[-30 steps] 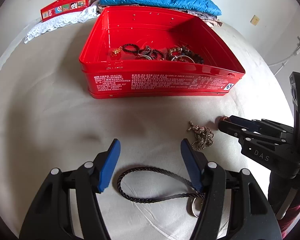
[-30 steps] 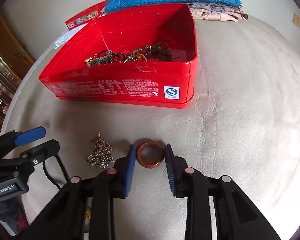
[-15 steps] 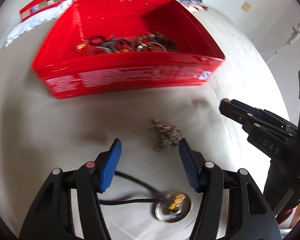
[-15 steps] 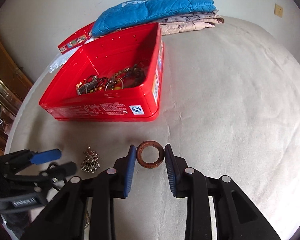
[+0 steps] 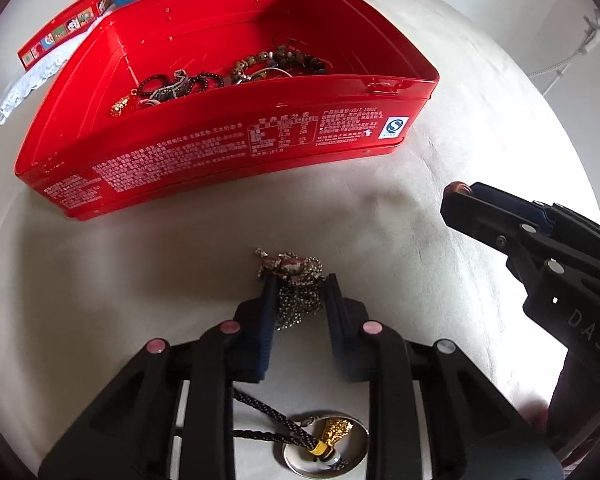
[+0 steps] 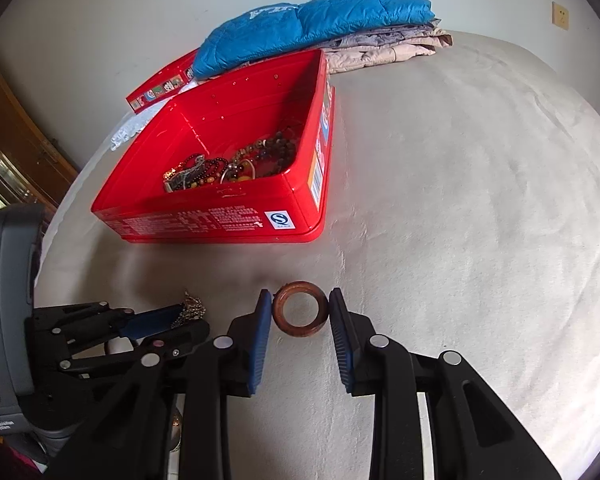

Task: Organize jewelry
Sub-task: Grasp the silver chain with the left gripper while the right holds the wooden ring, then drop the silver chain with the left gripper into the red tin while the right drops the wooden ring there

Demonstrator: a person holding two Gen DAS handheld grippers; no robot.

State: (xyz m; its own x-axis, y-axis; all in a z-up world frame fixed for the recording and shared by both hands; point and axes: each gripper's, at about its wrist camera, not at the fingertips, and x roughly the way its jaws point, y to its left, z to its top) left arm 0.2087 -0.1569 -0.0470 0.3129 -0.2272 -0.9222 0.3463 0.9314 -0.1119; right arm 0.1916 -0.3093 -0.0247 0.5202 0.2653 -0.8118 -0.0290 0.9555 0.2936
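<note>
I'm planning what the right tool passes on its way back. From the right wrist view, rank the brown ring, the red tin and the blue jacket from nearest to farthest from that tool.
1. Brown ring: held between the right tool's fingers.
2. Red tin: beyond, up and left on the bed.
3. Blue jacket: farthest, folded behind the tin by the wall.

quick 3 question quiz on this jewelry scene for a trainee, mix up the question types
1. True or false: the right gripper is shut on the brown ring.
2. What lies between the fingers of the left gripper?
A. bead chain necklace
B. black cord
C. bracelet
3. Fill in: the sorted jewelry lies in the open red ____.

Key: 1. true. 2. A; its jaws have just been closing on it. 3. tin.
</note>
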